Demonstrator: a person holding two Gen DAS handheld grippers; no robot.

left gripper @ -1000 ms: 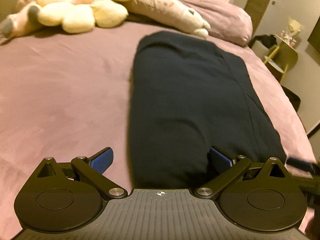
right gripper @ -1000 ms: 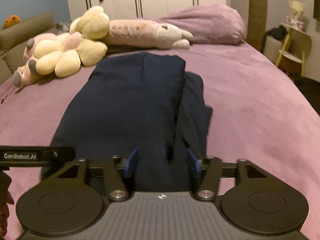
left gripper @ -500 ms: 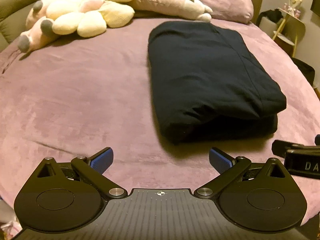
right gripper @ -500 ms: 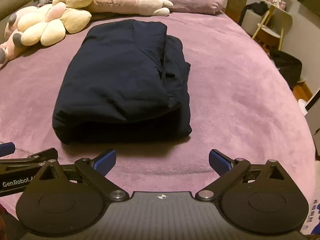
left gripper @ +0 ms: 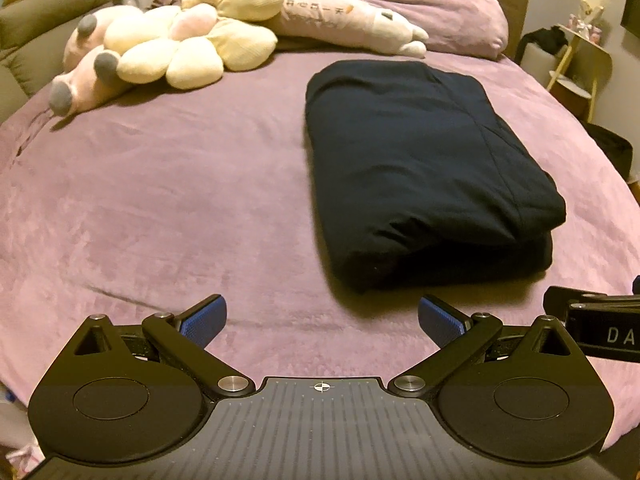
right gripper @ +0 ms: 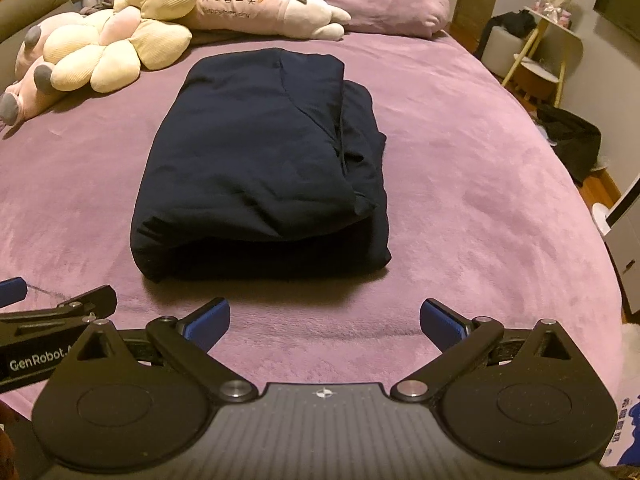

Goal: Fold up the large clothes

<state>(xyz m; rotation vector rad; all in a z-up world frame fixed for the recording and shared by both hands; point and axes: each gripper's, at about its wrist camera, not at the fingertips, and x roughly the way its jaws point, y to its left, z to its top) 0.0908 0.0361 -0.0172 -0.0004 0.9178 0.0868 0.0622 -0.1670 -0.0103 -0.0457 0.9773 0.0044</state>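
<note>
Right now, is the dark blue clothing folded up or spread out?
Folded. The dark blue garment lies as a thick, layered rectangle on the purple bed, with stacked edges showing at its near end.

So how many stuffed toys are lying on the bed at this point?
3, all at the head of the bed: a pink toy with grey feet far left, a cream flower-shaped plush beside it, and a long pink animal plush along the pillow. Others could be hidden behind them.

Folded garment (right gripper: pixel 256 160) on bed (right gripper: pixel 460 184) — plush toys (right gripper: pixel 116 40) behind.
</note>
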